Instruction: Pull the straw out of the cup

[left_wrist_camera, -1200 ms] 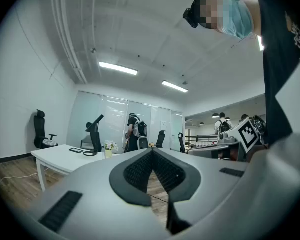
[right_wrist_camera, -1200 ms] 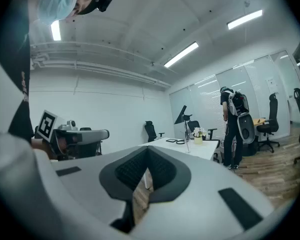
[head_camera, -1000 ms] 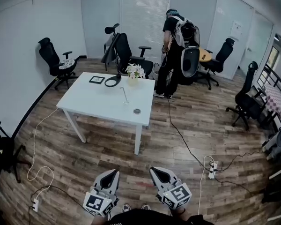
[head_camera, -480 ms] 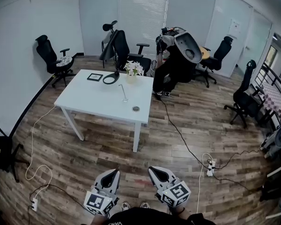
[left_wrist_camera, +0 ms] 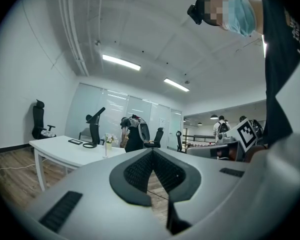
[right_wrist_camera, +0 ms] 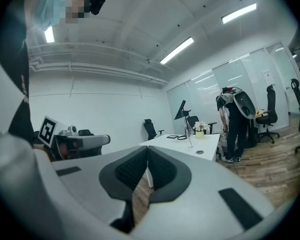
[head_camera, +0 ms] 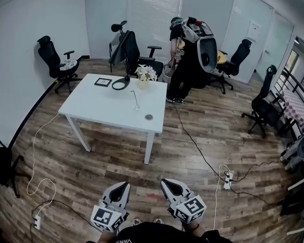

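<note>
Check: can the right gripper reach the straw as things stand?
Probably not. The right gripper, shut, hangs near the body; a stretch of floor separates it from the table where the straw stands in its cup.

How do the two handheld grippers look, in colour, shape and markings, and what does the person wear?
Both the left gripper and the right gripper have smooth light grey shells tapering to a point, with black ribbed pads inside. Each carries a white cube with black square markers. The person wears a black top.
</note>
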